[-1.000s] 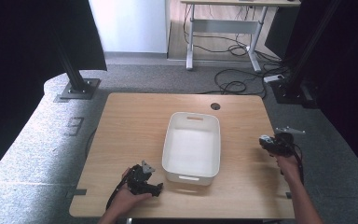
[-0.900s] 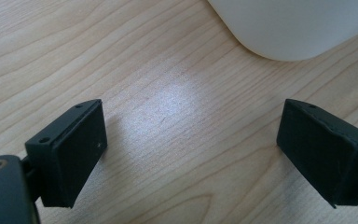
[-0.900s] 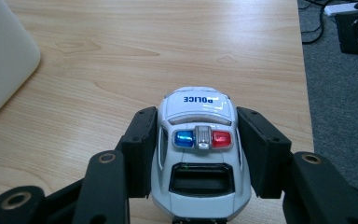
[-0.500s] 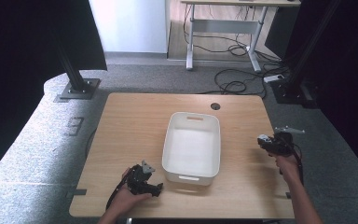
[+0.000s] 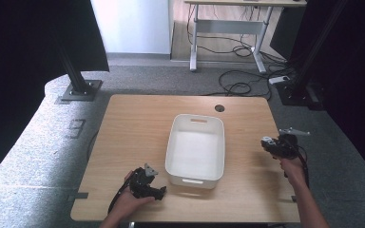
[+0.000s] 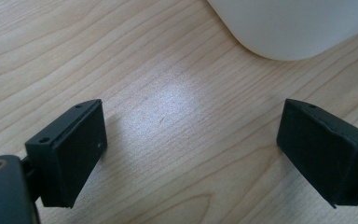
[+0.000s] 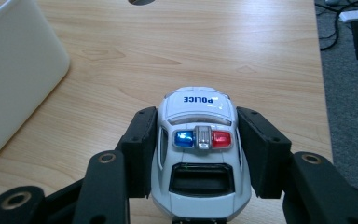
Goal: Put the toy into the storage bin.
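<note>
A white toy police car (image 7: 198,140) with blue and red roof lights sits between the jaws of my right gripper (image 7: 196,122), and both pads press on its sides. In the high view that right gripper (image 5: 270,144) is near the table's right edge, to the right of the white bin (image 5: 196,118). The car (image 5: 265,141) shows there as a small pale spot at the jaws. My left gripper (image 5: 159,190) rests at the front left, just left of the bin's near corner. Its jaws (image 6: 191,135) stand wide open over bare wood, with the bin's corner (image 6: 298,28) ahead.
The bin (image 7: 14,70) has nothing in it and takes up the middle of the wooden table (image 5: 138,123). A round cable hole (image 5: 219,108) lies behind the bin. Black stands (image 5: 78,88), cables and a desk are on the floor beyond the table.
The right gripper with the car has edged slightly left, toward the bin. The left gripper has stayed where it was.
</note>
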{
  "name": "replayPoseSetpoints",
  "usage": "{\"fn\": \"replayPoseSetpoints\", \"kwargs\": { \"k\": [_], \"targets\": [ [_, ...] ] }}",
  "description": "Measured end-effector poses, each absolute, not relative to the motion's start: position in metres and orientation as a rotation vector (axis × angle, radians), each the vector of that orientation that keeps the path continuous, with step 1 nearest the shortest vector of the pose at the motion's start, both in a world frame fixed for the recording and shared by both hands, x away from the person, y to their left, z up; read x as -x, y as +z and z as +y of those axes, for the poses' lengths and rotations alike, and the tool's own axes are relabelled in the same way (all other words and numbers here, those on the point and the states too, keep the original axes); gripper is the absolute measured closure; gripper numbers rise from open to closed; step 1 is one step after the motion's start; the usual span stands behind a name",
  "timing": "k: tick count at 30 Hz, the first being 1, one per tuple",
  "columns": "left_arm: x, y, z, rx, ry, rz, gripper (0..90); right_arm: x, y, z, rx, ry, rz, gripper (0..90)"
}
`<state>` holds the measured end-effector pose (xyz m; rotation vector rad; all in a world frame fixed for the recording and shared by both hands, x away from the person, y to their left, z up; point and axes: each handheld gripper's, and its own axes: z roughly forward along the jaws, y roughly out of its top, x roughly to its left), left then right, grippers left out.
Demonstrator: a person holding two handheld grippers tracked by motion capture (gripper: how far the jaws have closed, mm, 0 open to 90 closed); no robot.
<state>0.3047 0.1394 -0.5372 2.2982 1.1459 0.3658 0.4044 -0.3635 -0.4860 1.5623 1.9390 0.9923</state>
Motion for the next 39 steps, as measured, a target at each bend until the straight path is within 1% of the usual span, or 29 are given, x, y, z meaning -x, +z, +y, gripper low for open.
{"fn": "replayPoseSetpoints", "kwargs": {
  "k": [39],
  "targets": [
    [-0.305, -0.538, 0.14, -2.295, 0.361, 1.145, 8.6, -0.394, -0.466, -0.33, -1.424, 1.041, 2.004, 50.3]
  ]
}}
